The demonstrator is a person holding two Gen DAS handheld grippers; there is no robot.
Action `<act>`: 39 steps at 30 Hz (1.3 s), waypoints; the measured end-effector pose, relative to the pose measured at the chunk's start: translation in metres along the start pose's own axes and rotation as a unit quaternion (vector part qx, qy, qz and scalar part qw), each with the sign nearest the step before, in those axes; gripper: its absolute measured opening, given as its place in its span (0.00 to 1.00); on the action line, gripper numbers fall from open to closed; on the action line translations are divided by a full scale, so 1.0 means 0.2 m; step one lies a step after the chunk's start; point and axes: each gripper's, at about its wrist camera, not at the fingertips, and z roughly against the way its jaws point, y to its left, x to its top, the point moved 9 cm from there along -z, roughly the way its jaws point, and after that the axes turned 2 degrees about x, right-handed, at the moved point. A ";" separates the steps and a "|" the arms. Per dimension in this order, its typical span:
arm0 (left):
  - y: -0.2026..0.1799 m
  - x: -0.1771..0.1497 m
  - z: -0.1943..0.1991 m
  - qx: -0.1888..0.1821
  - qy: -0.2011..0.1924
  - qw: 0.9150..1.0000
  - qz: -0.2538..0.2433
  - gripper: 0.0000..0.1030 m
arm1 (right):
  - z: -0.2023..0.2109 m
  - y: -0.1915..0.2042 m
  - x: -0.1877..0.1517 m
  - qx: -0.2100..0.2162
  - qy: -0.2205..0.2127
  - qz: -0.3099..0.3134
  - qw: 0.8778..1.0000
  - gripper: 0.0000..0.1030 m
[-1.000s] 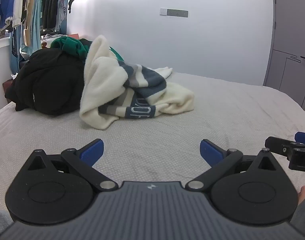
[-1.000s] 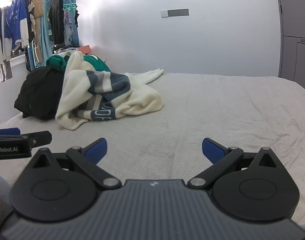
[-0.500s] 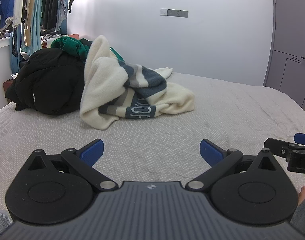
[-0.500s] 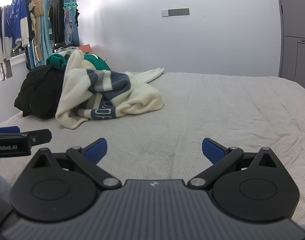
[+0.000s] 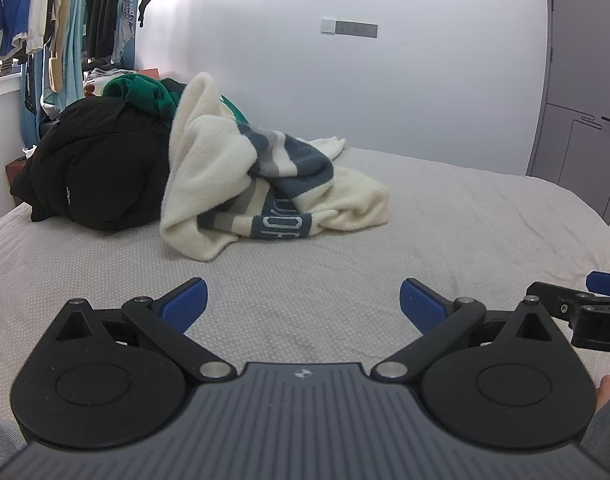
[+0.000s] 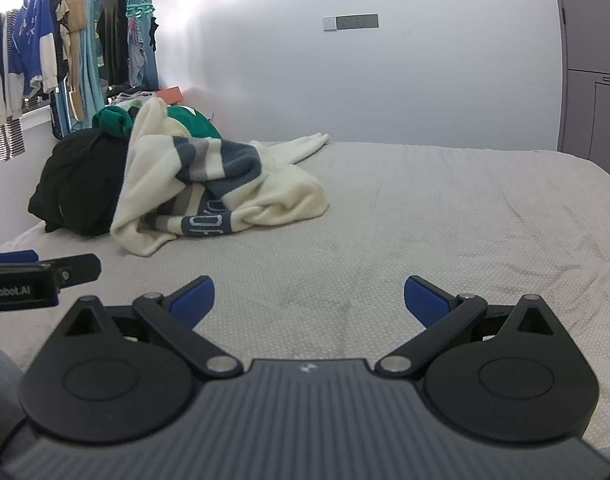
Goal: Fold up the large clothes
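Little has moved since a second ago: both views are carried only slightly nearer the heap, and the clothes lie as they did. Both tools are held low over the bed [image 6: 445, 216], side by side, the left gripper [image 5: 303, 300] with its blue pads spread wide and nothing between them, the right gripper [image 6: 309, 298] likewise wide apart and empty. The cream sweater [image 5: 233, 176] with grey and blue stripes is slumped at the far left of the bed, leaning against a black jacket [image 5: 93, 168], with a green garment [image 5: 141, 92] bundled on top behind it. The step in hand is judged to be the reach for the sweater, since nothing is yet gripped. It is best taken by a single layer at an edge, perhaps the loose cream fold nearest the grippers, and drawn onto the open stretch of bed at the right before any fold is attempted. The jacket may be dragged along if the grip is set too deep.
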 end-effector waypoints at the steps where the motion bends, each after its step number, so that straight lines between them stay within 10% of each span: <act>1: 0.00 0.00 0.00 0.000 0.000 1.000 0.000 1.00 | 0.00 0.00 0.00 0.000 0.000 0.000 1.000 1.00; 39: -0.01 -0.01 -0.01 -0.001 0.000 1.000 0.003 1.00 | -0.02 0.02 -0.01 0.009 0.008 -0.002 1.000 1.00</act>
